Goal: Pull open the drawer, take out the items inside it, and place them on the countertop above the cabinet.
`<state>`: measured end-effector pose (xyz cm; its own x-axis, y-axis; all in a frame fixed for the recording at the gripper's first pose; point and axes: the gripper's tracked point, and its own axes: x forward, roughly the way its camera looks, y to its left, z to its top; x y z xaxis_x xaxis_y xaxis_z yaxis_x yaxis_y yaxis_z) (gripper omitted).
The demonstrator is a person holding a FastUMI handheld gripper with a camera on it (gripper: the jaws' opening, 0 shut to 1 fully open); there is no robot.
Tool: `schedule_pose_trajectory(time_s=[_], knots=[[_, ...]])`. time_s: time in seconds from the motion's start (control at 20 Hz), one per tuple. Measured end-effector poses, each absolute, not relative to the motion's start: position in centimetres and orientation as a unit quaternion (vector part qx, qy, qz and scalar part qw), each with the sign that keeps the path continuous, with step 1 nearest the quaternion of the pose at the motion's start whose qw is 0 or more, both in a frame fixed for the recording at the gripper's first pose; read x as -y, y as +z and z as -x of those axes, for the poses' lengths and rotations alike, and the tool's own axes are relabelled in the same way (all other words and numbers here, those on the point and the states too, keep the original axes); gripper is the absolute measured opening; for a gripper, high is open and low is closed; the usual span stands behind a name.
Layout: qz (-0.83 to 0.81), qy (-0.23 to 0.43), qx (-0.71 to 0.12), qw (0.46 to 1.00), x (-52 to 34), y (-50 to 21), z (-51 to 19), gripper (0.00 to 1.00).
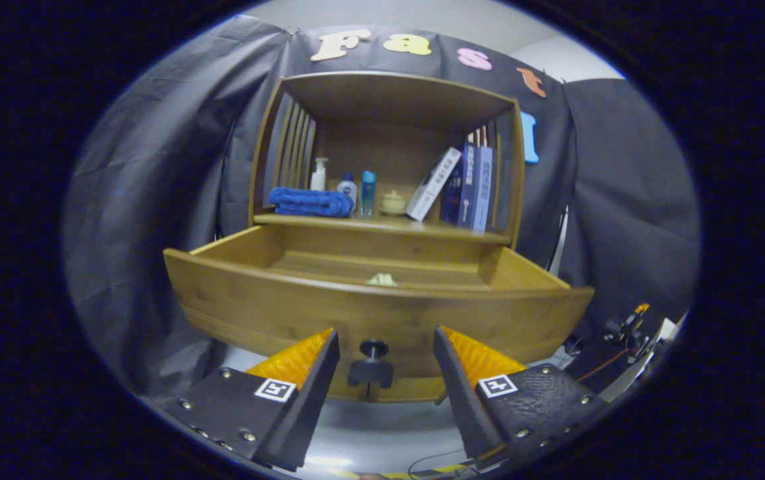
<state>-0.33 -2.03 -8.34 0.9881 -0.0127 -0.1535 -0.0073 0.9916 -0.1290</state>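
between the gripper (386, 337)'s wide-spread fingers sits the knob (372, 365) of the pulled-out drawer (275, 303); inside lies a small pale item (381, 280).

Screw-studded hand-held gripper (386, 337), square markers

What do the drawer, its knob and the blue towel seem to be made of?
Drawer: likely wood with a satin varnish, grain visible. Knob, in the gap between the open gripper fingers: dark, perhaps metal or plastic. Blue towel: soft folded cloth, probably terry.
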Motion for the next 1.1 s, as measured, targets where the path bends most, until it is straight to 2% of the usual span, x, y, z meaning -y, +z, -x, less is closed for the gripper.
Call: schedule_pose_trajectory(time_s=[0.05,0.25,0.35,0.55,0.8,1.0,1.1], knots=[[0.065,0.008,-0.071,0.995,1.2,-7.3,0.1,0.85],[0.075,0.021,-0.056,0.995,-0.2,-3.5,-2.3,0.96],[0.076,0.017,-0.064,0.995,-0.1,-2.7,-4.0,0.96],[0.077,0.028,-0.116,0.990,-0.3,-4.0,-8.5,0.96],[0.073,0.002,-0.189,0.979,1.2,-7.0,-12.9,0.96],[0.053,0.009,-0.296,0.954,1.1,-11.5,-14.8,0.96],[0.018,-0.001,-0.319,0.948,1.2,-12.7,-15.6,0.80]])
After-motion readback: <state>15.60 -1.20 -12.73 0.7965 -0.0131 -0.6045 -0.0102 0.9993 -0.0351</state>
